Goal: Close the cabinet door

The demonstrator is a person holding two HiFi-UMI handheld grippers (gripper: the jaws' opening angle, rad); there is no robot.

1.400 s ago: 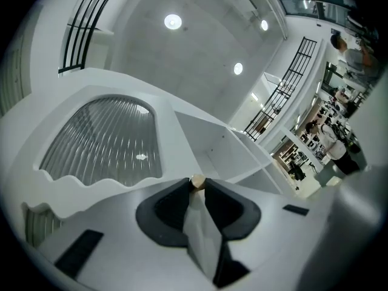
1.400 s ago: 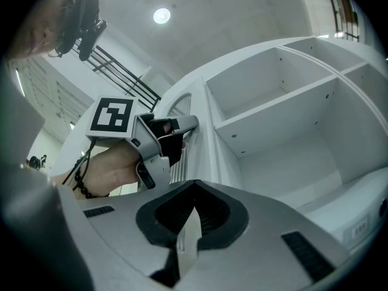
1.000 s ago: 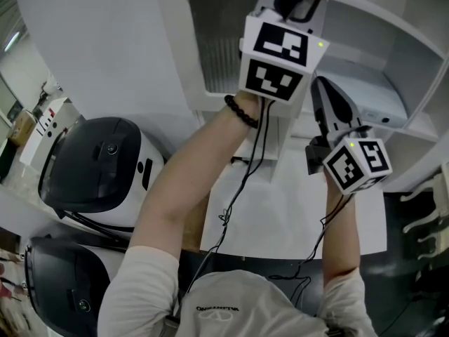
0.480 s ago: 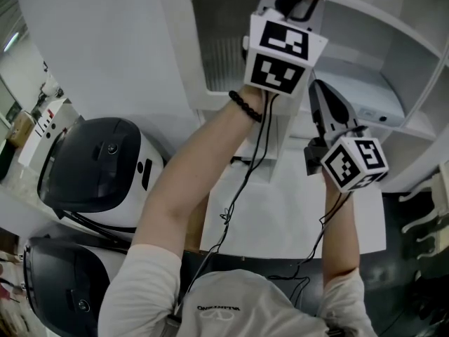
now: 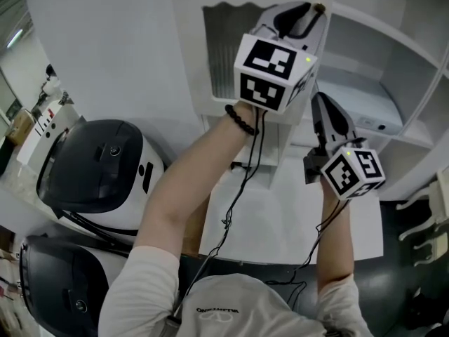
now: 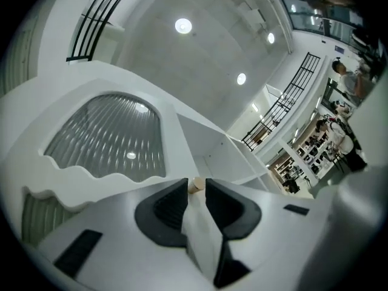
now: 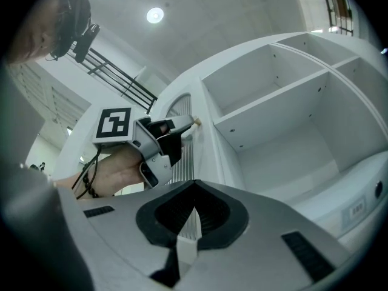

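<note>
Where the bench point(image 5: 280, 216) ends at its left edge, two black-lidded appliances point(image 5: 98, 163) sit one nearer than the other, well apart from the cabinet. At the bench's far edge stands the white cabinet point(image 5: 403, 83). Its door point(image 5: 221, 55), a white frame round a ribbed pane with a wavy top border, stands open on the left side.

The left gripper point(image 5: 305, 11) is raised to the door's free edge near the top. Seen from the left gripper view, its black pads point(image 6: 167, 208) are pressed in on a small tan knob point(image 6: 195, 185) held at their tips, and the door's thin edge runs down between them. A bead bracelet point(image 5: 242, 118) circles the left wrist, and a thin cable point(image 5: 242, 181) hangs from the gripper toward the bench's near edge.

Just right of it and lower, the right gripper point(image 5: 321, 102) points up at the cabinet. Its jaws meet at the tips with nothing between them, and it touches neither door nor shelf. Its own view looks past the left gripper to the ribbed pane.

Right of both grippers, toward the bench's far right corner, the cabinet's compartments show, divided by a shelf point(image 7: 273, 102).
</note>
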